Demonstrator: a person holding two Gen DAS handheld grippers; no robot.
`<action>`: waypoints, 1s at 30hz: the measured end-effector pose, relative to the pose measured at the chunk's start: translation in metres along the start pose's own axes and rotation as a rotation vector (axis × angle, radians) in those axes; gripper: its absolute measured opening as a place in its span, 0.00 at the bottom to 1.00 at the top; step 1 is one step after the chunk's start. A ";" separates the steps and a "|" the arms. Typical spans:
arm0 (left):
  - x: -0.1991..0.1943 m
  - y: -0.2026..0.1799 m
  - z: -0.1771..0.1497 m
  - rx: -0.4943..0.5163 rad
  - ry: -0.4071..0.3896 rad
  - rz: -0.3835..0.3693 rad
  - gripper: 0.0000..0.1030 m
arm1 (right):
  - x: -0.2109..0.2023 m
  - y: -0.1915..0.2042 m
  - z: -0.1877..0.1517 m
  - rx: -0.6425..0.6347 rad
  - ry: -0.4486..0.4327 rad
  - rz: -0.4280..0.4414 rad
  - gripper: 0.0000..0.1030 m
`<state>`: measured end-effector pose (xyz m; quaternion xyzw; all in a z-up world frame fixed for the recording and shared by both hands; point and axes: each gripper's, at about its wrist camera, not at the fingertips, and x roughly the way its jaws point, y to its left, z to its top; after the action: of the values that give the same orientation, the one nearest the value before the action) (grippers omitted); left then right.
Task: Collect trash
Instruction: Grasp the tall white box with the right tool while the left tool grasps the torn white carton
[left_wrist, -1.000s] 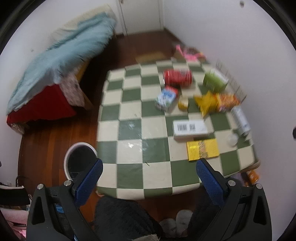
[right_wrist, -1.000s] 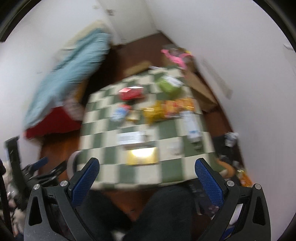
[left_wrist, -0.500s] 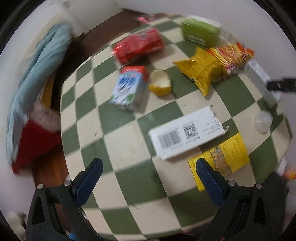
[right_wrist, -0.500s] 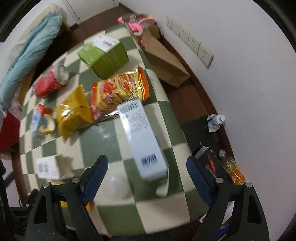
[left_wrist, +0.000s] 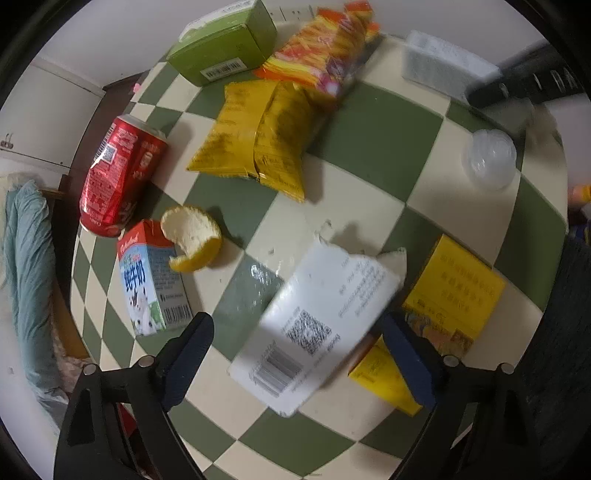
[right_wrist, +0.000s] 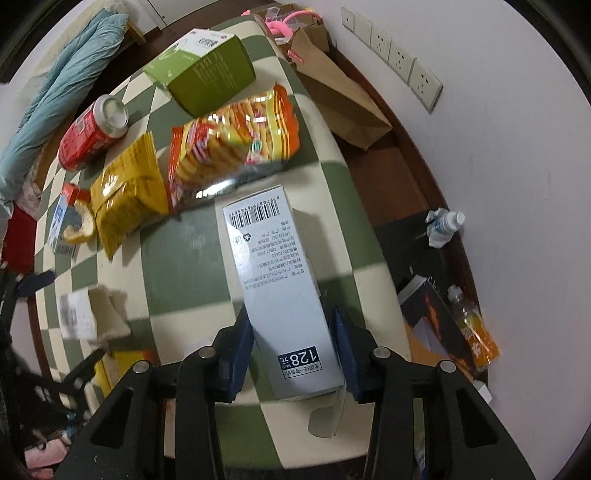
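Trash lies on a green-and-cream checkered table (left_wrist: 369, 147). My left gripper (left_wrist: 299, 354) is open around a torn white box with a QR code (left_wrist: 317, 325), its jaws on either side and apart from it. My right gripper (right_wrist: 293, 350) is shut on a long grey-white box (right_wrist: 280, 280) marked 128. That box also shows in the left wrist view (left_wrist: 443, 66). On the table lie a red can (left_wrist: 118, 173), a milk carton (left_wrist: 151, 284), an orange peel (left_wrist: 192, 236), a yellow snack bag (left_wrist: 258, 133), an orange cracker pack (right_wrist: 236, 136) and a green box (right_wrist: 203, 70).
A yellow box (left_wrist: 450, 295) lies right of the white box, a clear plastic lid (left_wrist: 487, 158) beyond it. A brown paper bag (right_wrist: 343, 99), bottles (right_wrist: 472, 328) and a dark box sit on the floor by the wall. A blue blanket (right_wrist: 62, 81) lies far left.
Both grippers have come down close to the table. The left now straddles the torn white box. The right has closed from wide open onto the long grey-white box.
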<state>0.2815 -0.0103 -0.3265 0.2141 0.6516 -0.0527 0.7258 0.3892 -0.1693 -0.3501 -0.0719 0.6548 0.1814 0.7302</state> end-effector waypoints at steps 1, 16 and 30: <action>0.003 0.003 0.002 -0.021 0.015 -0.031 0.57 | 0.000 0.001 -0.005 0.002 0.009 0.009 0.42; 0.015 0.069 -0.052 -0.589 0.097 -0.117 0.56 | -0.001 0.024 -0.009 -0.026 0.000 0.010 0.48; -0.001 0.032 -0.077 -0.621 0.009 0.036 0.43 | -0.022 0.014 -0.016 0.011 -0.059 0.002 0.40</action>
<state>0.2217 0.0470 -0.3223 -0.0063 0.6360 0.1627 0.7543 0.3673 -0.1657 -0.3288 -0.0617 0.6339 0.1808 0.7495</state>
